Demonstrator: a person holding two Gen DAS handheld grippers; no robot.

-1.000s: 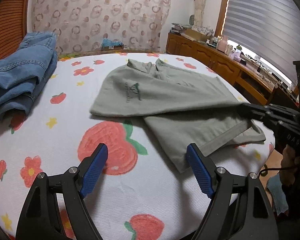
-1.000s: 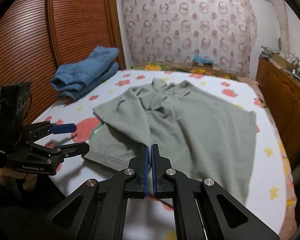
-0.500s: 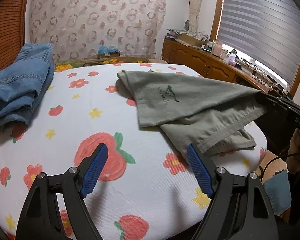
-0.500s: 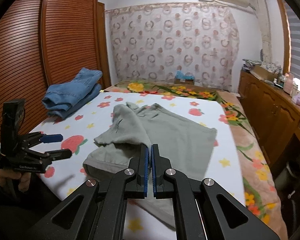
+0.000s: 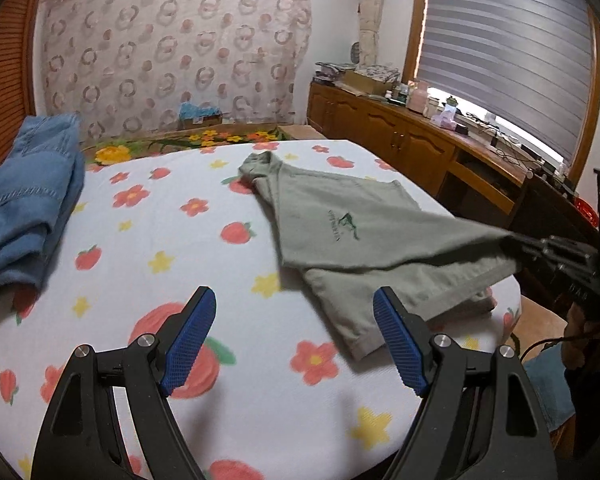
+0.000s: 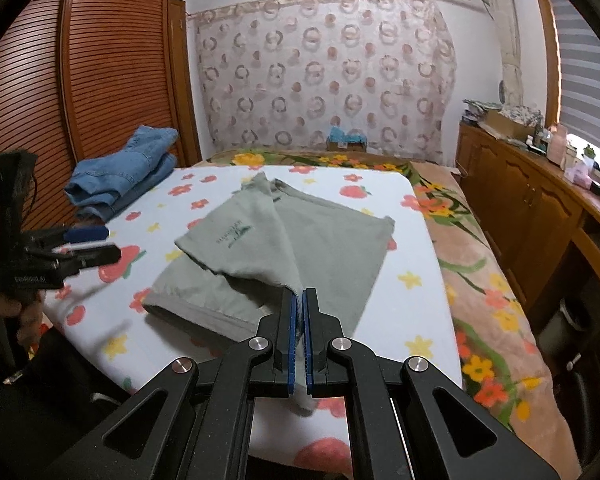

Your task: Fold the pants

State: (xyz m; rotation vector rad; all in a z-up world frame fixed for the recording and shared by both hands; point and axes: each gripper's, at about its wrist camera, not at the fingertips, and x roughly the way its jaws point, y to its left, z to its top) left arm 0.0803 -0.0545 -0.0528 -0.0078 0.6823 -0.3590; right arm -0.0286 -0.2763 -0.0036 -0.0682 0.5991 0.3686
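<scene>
- Folded jeans [image 5: 28, 200]: at the bed's left edge, untouched.
- Left gripper [image 5: 294, 336]: jaws spread, empty, hovering over the bedspread [image 5: 172, 248].
- Green pants [image 5: 360, 228]: right of centre, near the bed's edge.
- Right gripper [image 6: 299, 320]: clenched on the pants' lifted edge; repositioning appears under way, and the next move calls for laying them flat.

1. The left gripper [image 5: 294, 312], at the bottom centre of its own view, has its blue pads [image 5: 188, 340] spread wide apart.
2. The right gripper [image 6: 299, 300], at bottom centre, has its pads pressed nearly together, pinching grey-green cloth [image 6: 284, 240].
</scene>
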